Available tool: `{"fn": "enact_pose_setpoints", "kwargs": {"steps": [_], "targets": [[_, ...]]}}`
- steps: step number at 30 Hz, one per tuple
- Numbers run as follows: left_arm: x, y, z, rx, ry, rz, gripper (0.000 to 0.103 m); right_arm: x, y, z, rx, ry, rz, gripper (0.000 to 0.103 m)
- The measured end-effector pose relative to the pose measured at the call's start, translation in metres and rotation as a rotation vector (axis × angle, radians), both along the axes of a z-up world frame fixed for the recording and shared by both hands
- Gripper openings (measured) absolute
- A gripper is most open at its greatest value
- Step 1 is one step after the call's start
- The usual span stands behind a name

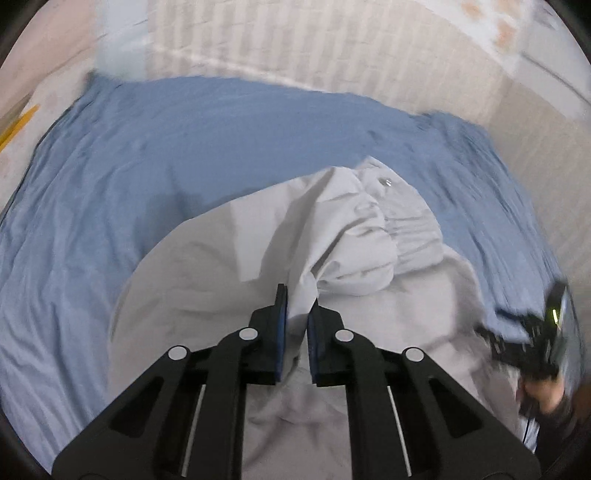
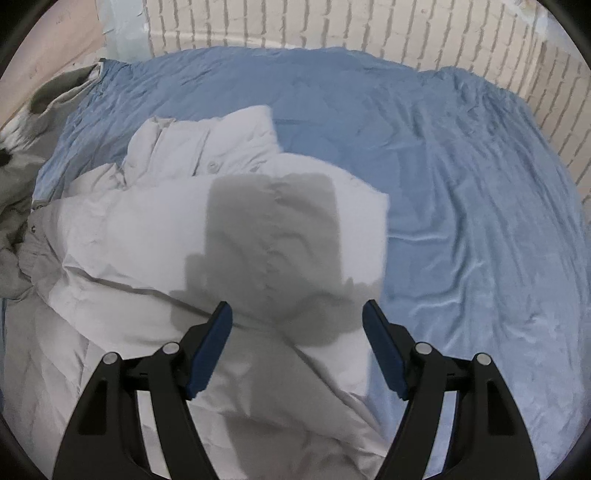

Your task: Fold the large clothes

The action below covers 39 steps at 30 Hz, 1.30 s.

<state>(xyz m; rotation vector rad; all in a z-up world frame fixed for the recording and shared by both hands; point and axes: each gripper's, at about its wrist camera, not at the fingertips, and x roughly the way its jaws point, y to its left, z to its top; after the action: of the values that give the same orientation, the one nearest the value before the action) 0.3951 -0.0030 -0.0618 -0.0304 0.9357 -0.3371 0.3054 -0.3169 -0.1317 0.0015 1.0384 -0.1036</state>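
A large pale grey shirt (image 1: 207, 266) lies rumpled on a blue bedsheet (image 1: 184, 129). My left gripper (image 1: 298, 299) is shut on a bunched fold of the shirt, and the cloth rises in a ridge from the pads toward a snap button (image 1: 387, 181). In the right wrist view the same shirt (image 2: 129, 229) spreads left and below, its collar and buttons at upper left. My right gripper (image 2: 297, 310) hangs open above the shirt's right edge, nothing between its fingers, its shadow cast on the cloth. The right gripper (image 1: 535, 332) and the hand holding it also show, blurred, at the left view's right edge.
A white brick wall (image 2: 332, 26) borders the bed at the back and right. A dark grey-green garment (image 2: 22, 155) lies heaped at the bed's left edge. Bare blue sheet (image 2: 480, 221) stretches to the right of the shirt.
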Motion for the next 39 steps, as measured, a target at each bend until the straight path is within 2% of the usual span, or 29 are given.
{"fn": "enact_pose_setpoints", "kwargs": {"steps": [3, 8, 10, 13, 15, 17, 18, 20, 22, 26, 31, 34, 36, 39], "targets": [[-0.018, -0.043, -0.007, 0.016, 0.016, -0.088, 0.008, -0.007, -0.016, 0.008, -0.016, 0.001, -0.059, 0.073], [-0.024, -0.101, -0.056, 0.056, 0.112, -0.124, 0.008, -0.021, -0.040, 0.014, 0.017, 0.005, -0.132, 0.073], [-0.026, -0.090, -0.071, 0.073, 0.142, -0.116, 0.008, -0.025, -0.044, 0.013, 0.004, 0.017, -0.133, 0.073], [-0.016, -0.085, -0.089, 0.103, 0.178, -0.075, 0.016, -0.025, -0.048, 0.004, 0.012, 0.063, -0.143, 0.073], [-0.014, -0.084, -0.088, 0.094, 0.213, -0.075, 0.025, -0.025, -0.050, 0.001, 0.027, 0.072, -0.158, 0.073], [-0.019, -0.085, -0.080, 0.121, 0.218, -0.091, 0.048, -0.028, -0.049, 0.001, 0.054, 0.070, -0.163, 0.073], [-0.022, -0.083, -0.078, 0.143, 0.209, -0.101, 0.056, -0.028, -0.048, 0.002, 0.062, 0.068, -0.161, 0.073], [-0.037, -0.083, -0.062, 0.192, 0.168, -0.127, 0.087, -0.029, -0.041, 0.005, 0.070, 0.059, -0.151, 0.073], [-0.056, -0.081, -0.052, 0.211, 0.117, -0.137, 0.093, -0.028, -0.032, 0.011, 0.087, 0.054, -0.130, 0.073], [-0.077, -0.046, -0.028, 0.262, 0.043, -0.098, 0.093, -0.021, -0.008, 0.019, 0.102, 0.047, -0.086, 0.073], [-0.067, 0.011, -0.014, 0.299, 0.004, 0.032, 0.095, -0.006, 0.027, 0.027, 0.128, 0.044, -0.011, 0.073], [-0.056, 0.043, -0.010, 0.369, -0.027, 0.100, 0.095, 0.007, 0.045, 0.033, 0.126, 0.052, 0.030, 0.073], [-0.042, 0.062, -0.013, 0.380, -0.018, 0.144, 0.094, 0.015, 0.055, 0.040, 0.126, 0.051, 0.048, 0.073], [-0.026, 0.076, -0.034, 0.366, 0.050, 0.154, 0.090, 0.027, 0.070, 0.044, 0.150, 0.059, 0.069, 0.073]]}}
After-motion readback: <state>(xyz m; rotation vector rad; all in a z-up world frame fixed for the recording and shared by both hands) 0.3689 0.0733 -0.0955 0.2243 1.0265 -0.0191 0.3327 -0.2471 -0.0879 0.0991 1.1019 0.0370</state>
